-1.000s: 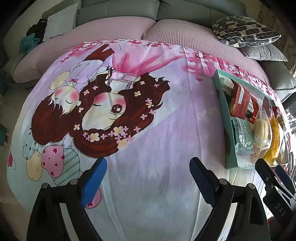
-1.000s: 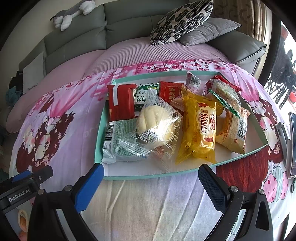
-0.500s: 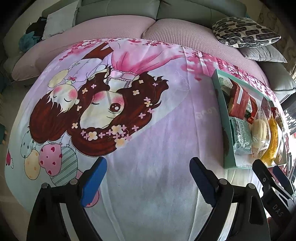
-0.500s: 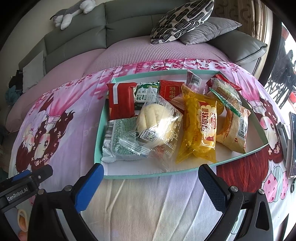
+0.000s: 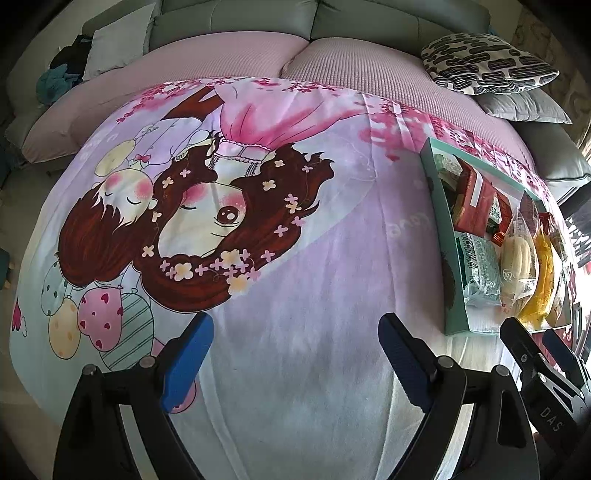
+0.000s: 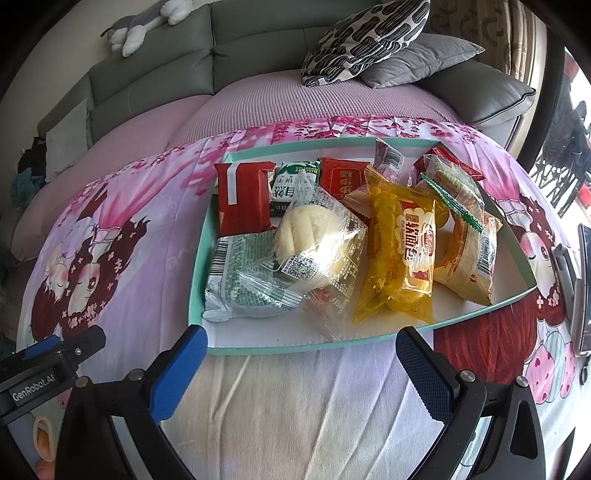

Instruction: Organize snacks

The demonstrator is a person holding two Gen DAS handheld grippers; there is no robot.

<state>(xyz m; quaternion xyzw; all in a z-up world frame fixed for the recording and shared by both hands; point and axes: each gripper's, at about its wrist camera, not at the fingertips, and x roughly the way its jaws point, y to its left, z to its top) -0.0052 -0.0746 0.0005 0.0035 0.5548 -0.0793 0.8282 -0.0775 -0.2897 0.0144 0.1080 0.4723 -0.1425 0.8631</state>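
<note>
A shallow teal box [image 6: 199, 258] lies on the cartoon-print cloth and holds several wrapped snacks: a yellow bread pack [image 6: 402, 251], a clear-wrapped bun [image 6: 314, 236], a green pack [image 6: 240, 284], a red pack [image 6: 243, 195] and an orange pastry pack [image 6: 469, 254]. My right gripper [image 6: 299, 354] hovers open just in front of the box's near rim, nothing between its blue pads. My left gripper [image 5: 295, 343] stands open over bare cloth, left of the box [image 5: 448, 258]. The right gripper's finger [image 5: 532, 354] shows at the left view's lower right.
A grey sofa with a pink cover [image 6: 295, 99] runs behind the cloth. A black-and-white patterned cushion [image 6: 362, 33] and a grey cushion [image 6: 417, 59] lie on it, a plush toy [image 6: 144, 26] on its back. A dark device [image 6: 585, 288] lies at the cloth's right edge.
</note>
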